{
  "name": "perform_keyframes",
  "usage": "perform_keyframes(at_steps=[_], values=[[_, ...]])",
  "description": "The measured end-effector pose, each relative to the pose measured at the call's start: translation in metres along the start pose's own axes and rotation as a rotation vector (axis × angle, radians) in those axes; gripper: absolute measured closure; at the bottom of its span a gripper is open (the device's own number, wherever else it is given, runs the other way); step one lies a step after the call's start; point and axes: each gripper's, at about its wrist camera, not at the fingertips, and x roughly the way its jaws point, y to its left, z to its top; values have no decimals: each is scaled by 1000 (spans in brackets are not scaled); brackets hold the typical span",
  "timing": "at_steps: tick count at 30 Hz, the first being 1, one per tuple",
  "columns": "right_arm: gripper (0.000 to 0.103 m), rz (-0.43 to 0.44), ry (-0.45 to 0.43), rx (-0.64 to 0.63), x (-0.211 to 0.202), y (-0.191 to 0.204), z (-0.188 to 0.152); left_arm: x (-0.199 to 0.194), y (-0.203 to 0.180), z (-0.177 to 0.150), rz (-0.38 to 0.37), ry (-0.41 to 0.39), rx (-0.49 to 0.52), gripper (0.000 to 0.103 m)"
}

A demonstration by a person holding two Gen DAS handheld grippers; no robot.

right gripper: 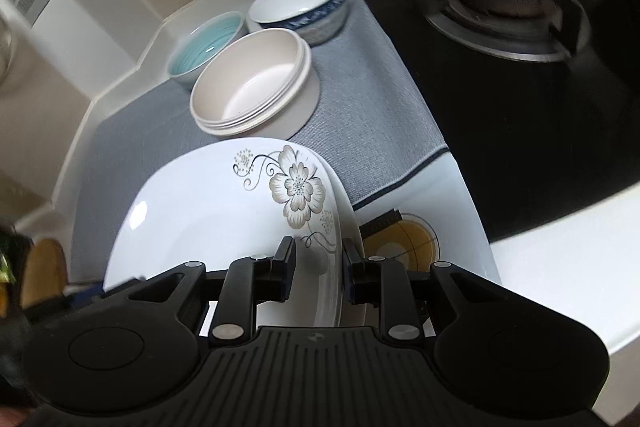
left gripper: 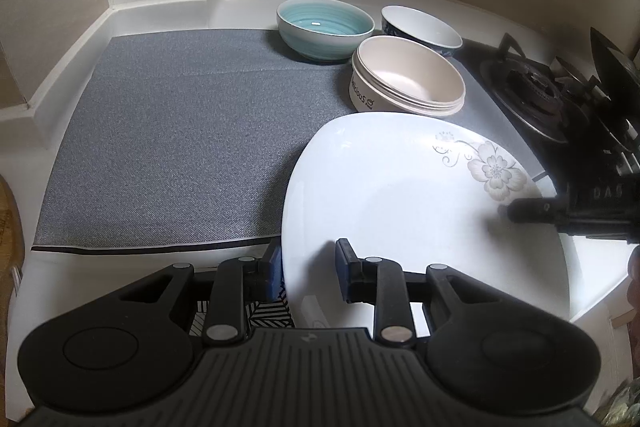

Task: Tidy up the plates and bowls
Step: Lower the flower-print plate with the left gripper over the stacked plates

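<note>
A white plate with a grey flower print is held over the front of the counter, between both grippers. My left gripper straddles its left rim, jaws not pressed tight. My right gripper straddles its right rim; it also shows in the left wrist view. Three bowls stand at the back of a grey mat: a teal bowl, a blue-patterned white bowl and a cream bowl. Another plate with a yellow pattern lies under the held plate.
A black gas hob with a burner fills the right side. White counter edge and wall corner run behind the mat. A wooden board edge shows at far left. A patterned item lies under my left gripper.
</note>
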Motion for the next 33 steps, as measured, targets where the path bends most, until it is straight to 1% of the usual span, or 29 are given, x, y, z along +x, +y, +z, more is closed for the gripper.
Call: perform_keyframes(at_steps=[6, 11, 17, 20, 22, 25, 29, 33], values=[[75, 53, 43, 144, 0, -17, 11, -1, 1, -1, -1, 1, -4, 72], [75, 66, 63, 190, -5, -23, 20, -2, 2, -2, -7, 4, -12, 72], [75, 69, 37, 159, -19, -20, 23, -6, 5, 0, 2, 3, -13, 72], [75, 44, 22, 110, -25, -14, 19, -12, 9, 0, 11, -12, -10, 73], [75, 23, 12, 72, -27, -11, 15, -16, 8, -1, -4, -18, 10, 91], [75, -14, 0, 7, -28, -7, 7, -18, 2, -5, 3, -19, 60, 91], [75, -48, 6, -47, -24, -5, -1, -17, 0, -6, -3, -11, 73, 91], [75, -60, 21, -60, -20, -6, -5, -17, 4, -6, -23, -1, 64, 91]])
